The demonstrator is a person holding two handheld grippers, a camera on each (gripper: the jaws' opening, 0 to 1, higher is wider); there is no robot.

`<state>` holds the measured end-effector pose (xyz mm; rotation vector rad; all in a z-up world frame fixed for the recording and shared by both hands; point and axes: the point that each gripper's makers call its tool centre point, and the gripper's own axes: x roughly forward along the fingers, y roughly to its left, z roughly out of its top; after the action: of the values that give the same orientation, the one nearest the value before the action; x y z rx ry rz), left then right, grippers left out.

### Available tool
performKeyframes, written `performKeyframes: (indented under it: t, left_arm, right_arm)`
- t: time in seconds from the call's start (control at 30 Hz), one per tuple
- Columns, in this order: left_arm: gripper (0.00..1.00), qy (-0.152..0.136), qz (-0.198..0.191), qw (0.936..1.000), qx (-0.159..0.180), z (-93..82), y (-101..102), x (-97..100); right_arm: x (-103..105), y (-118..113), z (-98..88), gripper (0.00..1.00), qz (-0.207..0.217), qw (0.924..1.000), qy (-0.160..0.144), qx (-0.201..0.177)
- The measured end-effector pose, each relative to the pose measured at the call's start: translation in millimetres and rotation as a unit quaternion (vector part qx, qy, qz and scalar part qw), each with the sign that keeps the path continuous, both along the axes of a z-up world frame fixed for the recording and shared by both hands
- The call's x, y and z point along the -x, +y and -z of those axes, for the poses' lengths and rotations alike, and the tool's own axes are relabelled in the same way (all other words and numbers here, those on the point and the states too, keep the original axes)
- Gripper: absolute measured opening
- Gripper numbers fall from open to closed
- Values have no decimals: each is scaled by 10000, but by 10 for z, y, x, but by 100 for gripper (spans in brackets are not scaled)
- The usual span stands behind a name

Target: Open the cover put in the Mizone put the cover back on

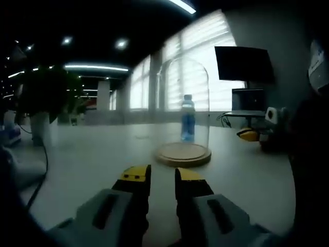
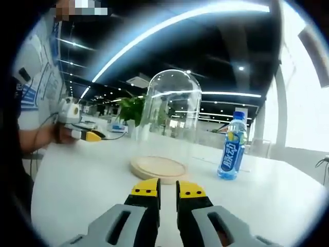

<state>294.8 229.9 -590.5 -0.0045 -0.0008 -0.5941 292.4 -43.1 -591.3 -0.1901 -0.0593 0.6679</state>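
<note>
A clear glass dome cover [image 1: 185, 98] [image 2: 172, 113] stands on its round wooden base [image 1: 183, 154] [image 2: 157, 169] on the white table. The blue Mizone bottle [image 2: 232, 149] stands upright on the table outside the dome, to its right in the right gripper view. In the left gripper view the bottle [image 1: 188, 121] shows through the glass from behind. My left gripper [image 1: 163, 177] hovers short of the base, jaws nearly together with nothing between them. My right gripper [image 2: 168, 190] sits just before the base on the other side, its jaws also close together and holding nothing.
The white table [image 1: 92, 154] [image 2: 77, 185] spreads wide around the dome. A potted plant [image 1: 46, 95] [image 2: 132, 109] stands at the far edge. A dark monitor [image 1: 241, 63] hangs by the windows. A person's hand holds the other gripper [image 1: 250, 135] [image 2: 85, 135].
</note>
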Motion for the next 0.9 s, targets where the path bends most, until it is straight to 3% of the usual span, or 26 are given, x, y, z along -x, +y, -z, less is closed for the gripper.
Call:
performKeyframes:
  t: [0.7, 0.9]
  left_arm:
    - [15, -19, -38, 10000, 77, -18, 20, -10]
    - [15, -71, -73, 9996, 251, -78, 53, -7]
  right_arm:
    - [-2, -14, -5, 5, 58, 10000, -29, 16]
    - [-10, -24, -22, 6, 45, 10000, 0, -66]
